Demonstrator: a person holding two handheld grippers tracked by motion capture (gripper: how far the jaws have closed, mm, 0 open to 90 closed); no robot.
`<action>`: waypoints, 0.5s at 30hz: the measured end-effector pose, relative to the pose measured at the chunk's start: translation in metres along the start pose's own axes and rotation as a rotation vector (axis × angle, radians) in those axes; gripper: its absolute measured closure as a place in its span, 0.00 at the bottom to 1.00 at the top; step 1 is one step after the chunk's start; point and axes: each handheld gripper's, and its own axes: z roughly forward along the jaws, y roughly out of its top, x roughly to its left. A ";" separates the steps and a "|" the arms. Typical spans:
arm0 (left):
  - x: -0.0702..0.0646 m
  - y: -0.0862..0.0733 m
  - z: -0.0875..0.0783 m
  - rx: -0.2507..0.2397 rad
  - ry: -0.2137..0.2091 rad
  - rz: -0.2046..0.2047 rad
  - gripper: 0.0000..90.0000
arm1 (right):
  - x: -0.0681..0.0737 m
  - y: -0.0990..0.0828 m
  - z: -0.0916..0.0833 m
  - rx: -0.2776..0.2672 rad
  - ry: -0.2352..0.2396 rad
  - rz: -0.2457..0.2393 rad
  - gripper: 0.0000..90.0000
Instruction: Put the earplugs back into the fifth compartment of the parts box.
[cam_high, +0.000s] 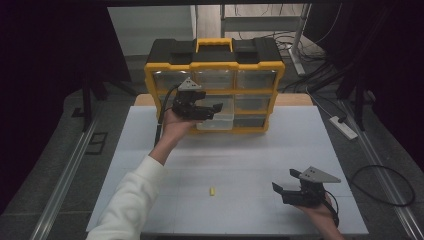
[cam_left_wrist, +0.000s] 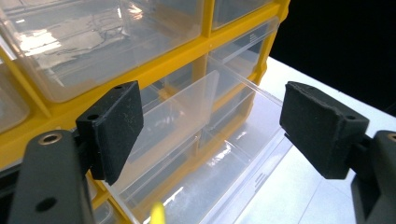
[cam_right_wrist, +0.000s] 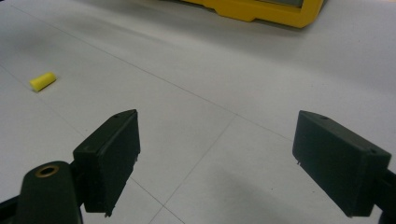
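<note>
A yellow-and-black drawer cabinet (cam_high: 215, 65) stands at the table's far edge. One clear drawer (cam_high: 216, 121) in its lower middle is pulled out. My left gripper (cam_high: 217, 111) hovers right at that drawer, open, with nothing pressed between its pads. In the left gripper view, the jaws (cam_left_wrist: 210, 126) stand wide over the clear drawer (cam_left_wrist: 219, 158), and a small yellow piece (cam_left_wrist: 158, 215) shows at the bottom edge inside it. A second small yellow cylinder (cam_high: 212, 191) lies on the white table. My right gripper (cam_high: 284, 180) rests open at the front right, with the cylinder (cam_right_wrist: 42, 81) off to its left.
The white table (cam_high: 240, 155) has seams between its panels. The cabinet's other clear drawers (cam_left_wrist: 93, 42) are pushed in. A power strip (cam_high: 343, 127) and cables lie on the floor to the right. Rails run along both sides of the table.
</note>
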 end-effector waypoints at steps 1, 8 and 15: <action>0.000 -0.001 -0.001 -0.002 -0.007 -0.002 0.24 | 0.000 0.000 0.000 0.000 0.000 0.000 0.17; -0.007 -0.013 -0.020 -0.010 -0.047 0.033 0.25 | 0.000 0.000 0.000 0.000 0.000 0.002 0.17; -0.015 -0.029 -0.037 -0.003 -0.074 0.053 0.25 | 0.000 0.000 0.001 0.001 0.002 -0.003 0.17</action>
